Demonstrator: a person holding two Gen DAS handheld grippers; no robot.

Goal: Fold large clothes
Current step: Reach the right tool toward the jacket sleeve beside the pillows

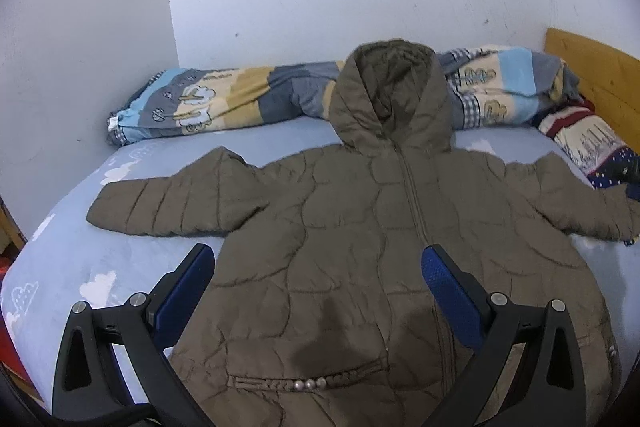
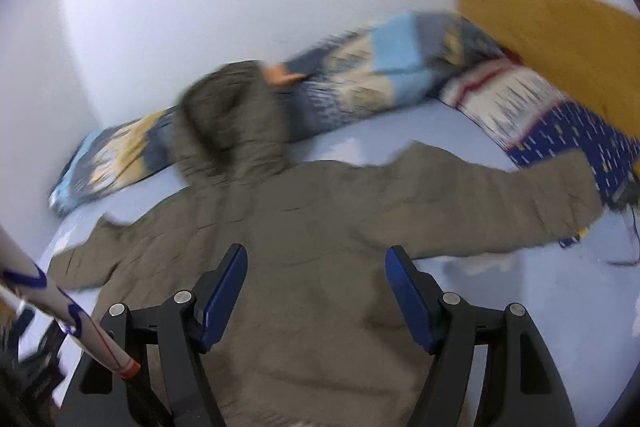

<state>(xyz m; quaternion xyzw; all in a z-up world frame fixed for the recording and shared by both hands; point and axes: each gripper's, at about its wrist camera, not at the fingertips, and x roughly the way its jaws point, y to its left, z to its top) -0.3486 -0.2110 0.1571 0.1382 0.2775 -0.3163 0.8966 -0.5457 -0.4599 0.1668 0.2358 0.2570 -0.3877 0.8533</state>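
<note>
Both tongs gape wide, empty: left tongs and right tongs hover above the olive puffer jacket, spread face-up on the bed, sleeves out. It looks light, puffy and springy, probably slick-shelled, so pinch a sleeve cuff or hem edge deeply.

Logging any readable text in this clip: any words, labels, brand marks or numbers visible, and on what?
None can be read.
Jacket: no print or brand mark shows.
Quilt: cloud and tree drawings only; a small white tag at its corner is too small to read.
Pillow: pattern only.
Right wrist view: blurred throughout.
</note>
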